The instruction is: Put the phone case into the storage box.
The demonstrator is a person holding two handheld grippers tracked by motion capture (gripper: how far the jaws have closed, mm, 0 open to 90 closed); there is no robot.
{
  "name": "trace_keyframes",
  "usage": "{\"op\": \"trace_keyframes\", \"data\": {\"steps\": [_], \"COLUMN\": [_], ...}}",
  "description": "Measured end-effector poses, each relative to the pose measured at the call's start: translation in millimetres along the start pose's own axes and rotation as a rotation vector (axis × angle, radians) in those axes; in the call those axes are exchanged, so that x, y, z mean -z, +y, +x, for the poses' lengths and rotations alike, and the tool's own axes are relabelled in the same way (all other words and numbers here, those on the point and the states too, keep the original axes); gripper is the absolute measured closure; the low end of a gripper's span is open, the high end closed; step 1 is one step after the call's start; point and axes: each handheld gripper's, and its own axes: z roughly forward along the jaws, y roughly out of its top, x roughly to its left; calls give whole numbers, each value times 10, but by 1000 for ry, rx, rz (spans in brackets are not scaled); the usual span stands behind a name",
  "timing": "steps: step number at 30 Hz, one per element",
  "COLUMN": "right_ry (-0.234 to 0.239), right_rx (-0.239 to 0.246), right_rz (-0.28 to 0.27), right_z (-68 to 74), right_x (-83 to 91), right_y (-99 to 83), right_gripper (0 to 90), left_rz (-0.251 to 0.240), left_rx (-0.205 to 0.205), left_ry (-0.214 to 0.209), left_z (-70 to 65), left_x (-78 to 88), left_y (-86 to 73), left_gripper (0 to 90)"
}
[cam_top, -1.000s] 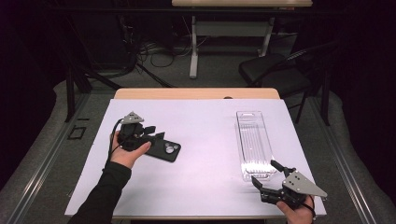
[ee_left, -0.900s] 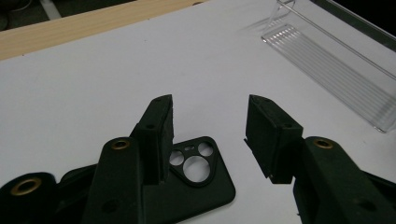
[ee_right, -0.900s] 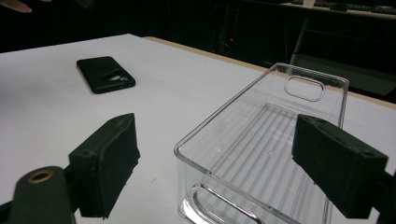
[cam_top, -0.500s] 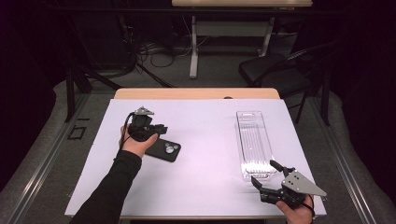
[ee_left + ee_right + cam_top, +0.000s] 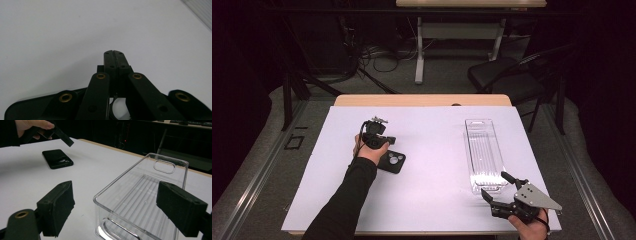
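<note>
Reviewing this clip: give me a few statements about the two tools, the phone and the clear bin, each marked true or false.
1. The left tool has its jaws shut with nothing between them. True.
2. The black phone lies inside the clear bin. False: it lies on the white table cover, well apart from the bin.
3. The right tool has its jaws open. True; the near end of the bin sits in front of them.
4. The clear bin holds several items. False: it is empty.
5. The left tool grips the phone. False: in the right tool's view it hangs above the phone, with a gap between them.
</note>
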Motion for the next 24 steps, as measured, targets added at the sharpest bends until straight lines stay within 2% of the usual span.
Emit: {"op": "trace_keyframes", "data": {"steps": [9,16,24], "right_ry": [2,6,7], "right_rx": [2,9,3], "right_rz": [-2,0,0], "right_z": [-8,-5,-7], "right_x": [2,-1,6], "right_y": [-2,-2,-2], "right_gripper": [139,139,139], "left_rz": [59,78,95], "left_rx": [24,35,30], "left_ry": [17,29,23], "left_z": [50,69,61], "left_x": [-207,-288,-320], "left_y": [-24,-40,-52], "left_gripper": [900,900,900]}}
